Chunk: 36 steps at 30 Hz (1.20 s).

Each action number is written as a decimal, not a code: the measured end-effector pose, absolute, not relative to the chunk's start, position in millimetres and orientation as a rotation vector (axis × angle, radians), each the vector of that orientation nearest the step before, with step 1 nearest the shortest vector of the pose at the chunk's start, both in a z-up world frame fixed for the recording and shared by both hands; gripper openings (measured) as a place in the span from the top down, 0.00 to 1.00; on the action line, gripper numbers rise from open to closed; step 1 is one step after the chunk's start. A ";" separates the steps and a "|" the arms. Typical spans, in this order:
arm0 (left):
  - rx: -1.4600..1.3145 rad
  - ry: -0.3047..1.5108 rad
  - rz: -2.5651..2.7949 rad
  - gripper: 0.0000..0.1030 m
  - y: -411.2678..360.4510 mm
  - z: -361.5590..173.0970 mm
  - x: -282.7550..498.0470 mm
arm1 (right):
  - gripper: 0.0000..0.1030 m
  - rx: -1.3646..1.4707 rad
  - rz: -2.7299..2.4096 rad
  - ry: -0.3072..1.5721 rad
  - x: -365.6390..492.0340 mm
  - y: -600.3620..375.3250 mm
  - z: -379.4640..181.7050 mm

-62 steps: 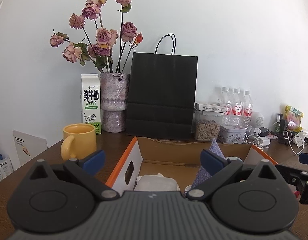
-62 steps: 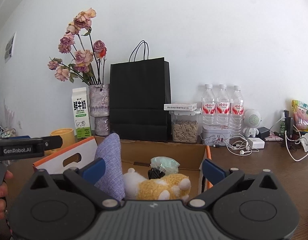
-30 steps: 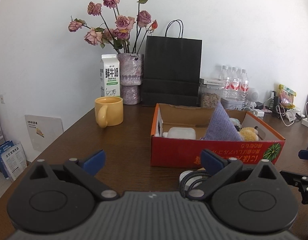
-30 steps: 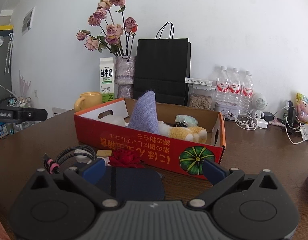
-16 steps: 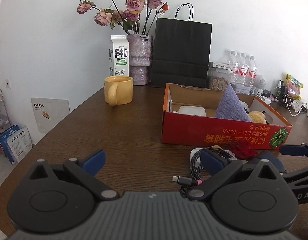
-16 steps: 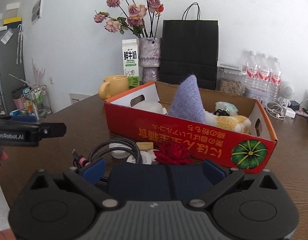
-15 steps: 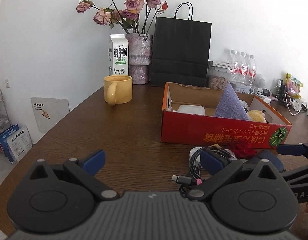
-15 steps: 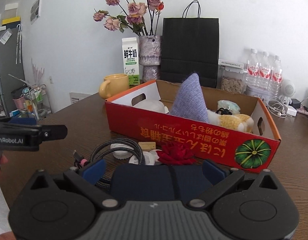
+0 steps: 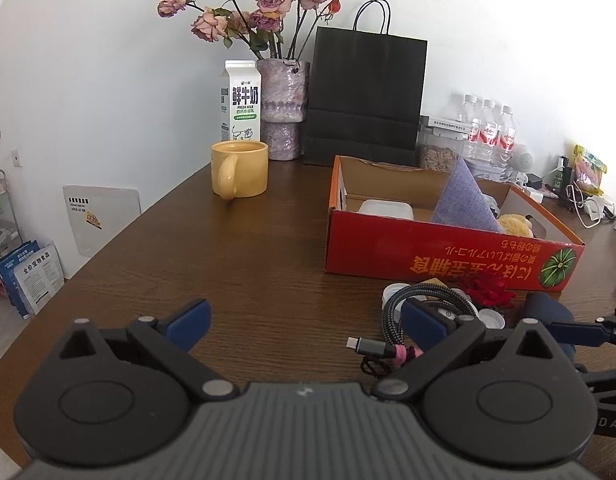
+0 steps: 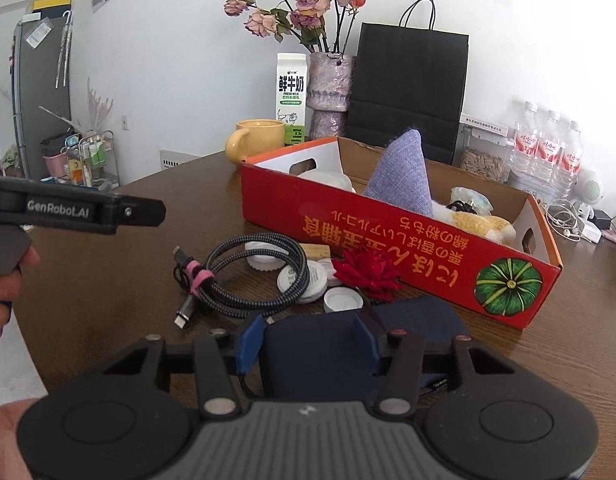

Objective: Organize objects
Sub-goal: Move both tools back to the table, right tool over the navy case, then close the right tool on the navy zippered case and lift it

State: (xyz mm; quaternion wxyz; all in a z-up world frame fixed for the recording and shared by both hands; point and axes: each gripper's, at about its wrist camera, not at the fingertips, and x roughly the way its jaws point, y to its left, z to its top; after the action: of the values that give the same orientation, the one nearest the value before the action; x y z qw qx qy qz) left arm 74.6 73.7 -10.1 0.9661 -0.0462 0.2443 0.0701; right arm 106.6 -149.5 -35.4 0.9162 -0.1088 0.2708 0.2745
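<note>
the right gripper [image 10: 308, 346] jaws are clamping a dark navy, soft-looking pouch [image 10: 320, 354] lying on the brown surface [image 10: 108, 280]; the left gripper [image 9: 304, 322] jaws are standing wide apart, holding nothing.

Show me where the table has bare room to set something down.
The widest bare stretch of table lies left of the red box, bordered behind by the yellow mug and in front by the open left gripper. Crowded: the strip before the box, with the coiled cable, white caps, red flower and the navy pouch in the right gripper.
</note>
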 end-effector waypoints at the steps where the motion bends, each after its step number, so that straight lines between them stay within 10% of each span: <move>1: -0.092 0.495 0.143 0.00 73.4 -10.0 74.3 | 0.55 -0.226 0.558 0.564 104.3 -155.8 -36.1; 16: -0.074 0.493 0.125 0.00 60.1 -8.8 69.8 | 0.52 -0.192 0.391 0.593 102.1 -235.8 -34.8; 24: -0.067 0.501 0.107 0.00 53.1 -11.2 71.6 | 0.10 -0.121 0.402 0.550 121.4 -190.6 -35.7; 36: -0.094 0.521 0.127 0.00 66.5 -18.9 73.6 | 0.09 -0.179 0.339 0.637 138.4 -203.6 -58.0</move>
State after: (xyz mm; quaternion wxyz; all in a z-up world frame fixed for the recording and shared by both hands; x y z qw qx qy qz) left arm 73.6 66.5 -18.9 0.9632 -0.0464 0.2573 0.0627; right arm 138.4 -203.6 -58.0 0.9317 -0.0872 0.3112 0.1657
